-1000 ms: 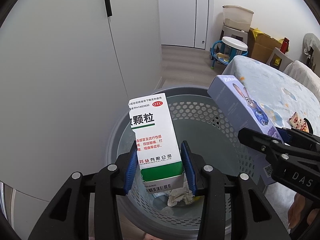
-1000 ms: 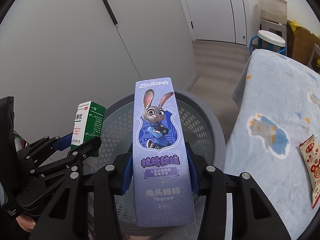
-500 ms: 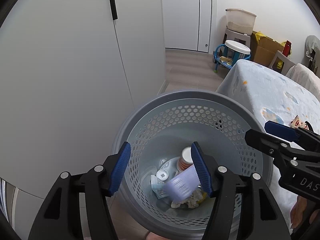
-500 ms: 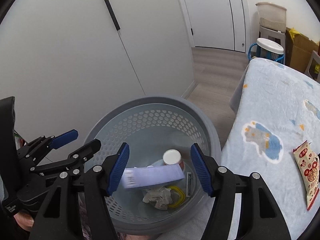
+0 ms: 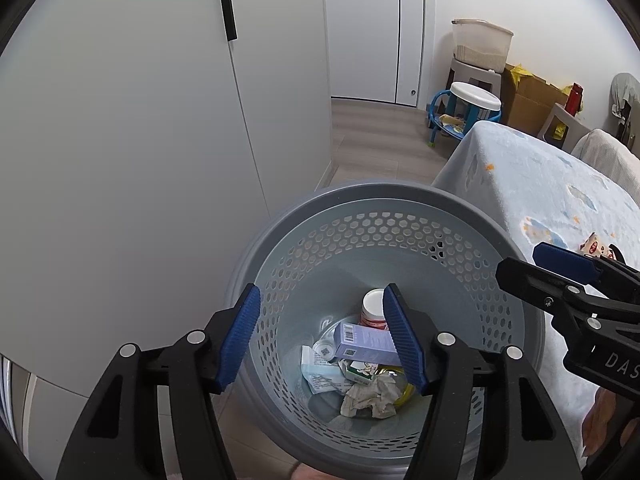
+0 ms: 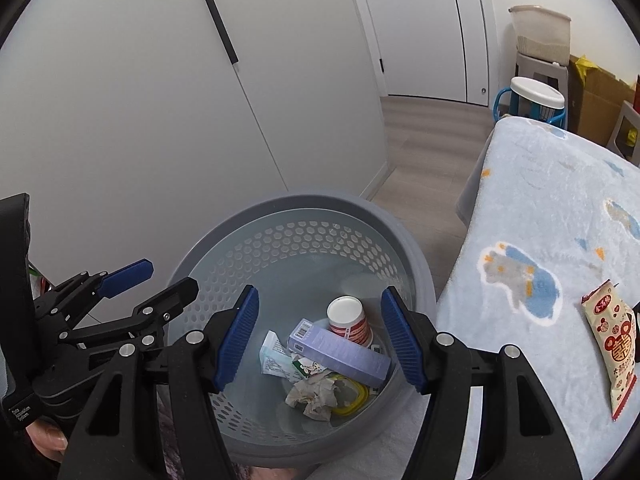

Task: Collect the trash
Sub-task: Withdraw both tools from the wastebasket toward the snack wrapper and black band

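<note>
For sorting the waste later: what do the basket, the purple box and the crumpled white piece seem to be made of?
Basket: likely moulded plastic, matte grey, with punched hexagon holes.
Purple box: probably thin cardboard, smooth printed surface with barcode and sharp folded edges.
Crumpled white piece: looks like tissue or paper, soft irregular creases.

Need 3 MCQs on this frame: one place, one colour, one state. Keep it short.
1. Where is the purple box?
A. inside the bin
B. on the blanket
C. in the right gripper

2. What colour is the bin's outer rim?
A. red
B. grey
C. green

3. How do the left gripper and right gripper stand?
A. both shut
B. only the left open
C. both open, holding nothing

Key: 1 A, it lies on the trash at the bin's bottom. 2 B, the rim reads grey in both views. 3 C, both pairs of fingers stand wide apart with nothing between them.
</note>
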Available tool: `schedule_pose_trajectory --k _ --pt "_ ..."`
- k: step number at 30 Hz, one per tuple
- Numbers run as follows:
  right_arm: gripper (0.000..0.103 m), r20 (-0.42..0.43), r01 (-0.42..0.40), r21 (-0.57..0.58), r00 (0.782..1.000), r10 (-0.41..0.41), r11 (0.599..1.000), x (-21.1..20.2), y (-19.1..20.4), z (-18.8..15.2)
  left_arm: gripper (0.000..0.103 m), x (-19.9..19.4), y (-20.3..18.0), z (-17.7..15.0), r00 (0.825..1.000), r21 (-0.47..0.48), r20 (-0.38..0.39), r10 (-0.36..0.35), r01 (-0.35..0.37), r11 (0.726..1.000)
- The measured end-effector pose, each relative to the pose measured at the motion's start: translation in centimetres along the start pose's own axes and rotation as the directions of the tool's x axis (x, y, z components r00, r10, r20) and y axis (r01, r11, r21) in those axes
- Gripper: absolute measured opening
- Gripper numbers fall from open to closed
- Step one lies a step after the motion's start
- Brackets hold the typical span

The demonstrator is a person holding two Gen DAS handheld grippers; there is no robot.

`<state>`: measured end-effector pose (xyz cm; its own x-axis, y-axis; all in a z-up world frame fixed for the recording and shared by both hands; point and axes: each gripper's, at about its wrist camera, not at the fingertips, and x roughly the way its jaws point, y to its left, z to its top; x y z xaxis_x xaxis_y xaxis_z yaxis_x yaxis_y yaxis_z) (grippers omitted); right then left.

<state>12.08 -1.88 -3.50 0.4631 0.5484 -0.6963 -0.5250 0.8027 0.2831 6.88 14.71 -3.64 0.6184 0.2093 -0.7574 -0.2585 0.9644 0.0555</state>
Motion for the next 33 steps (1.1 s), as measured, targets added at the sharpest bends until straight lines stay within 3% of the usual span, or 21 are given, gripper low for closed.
schedule_pose_trajectory --k 17,33 --pt "0.069 0.010 0.017 0.006 1.000 -0.017 1.000 -1.3 -0.9 -0.6 0.067 -0.5 -0.2 -0.1 1.000 -0.002 0.007 -0.014 0.014 1.000" --pt "0.074 0.020 0.091 0.047 0.996 -0.092 0.995 -4.4 -4.2 -2.1 0.067 -1.0 -2.9 -0.5 0.997 0.029 0.010 -0.074 0.074 0.997"
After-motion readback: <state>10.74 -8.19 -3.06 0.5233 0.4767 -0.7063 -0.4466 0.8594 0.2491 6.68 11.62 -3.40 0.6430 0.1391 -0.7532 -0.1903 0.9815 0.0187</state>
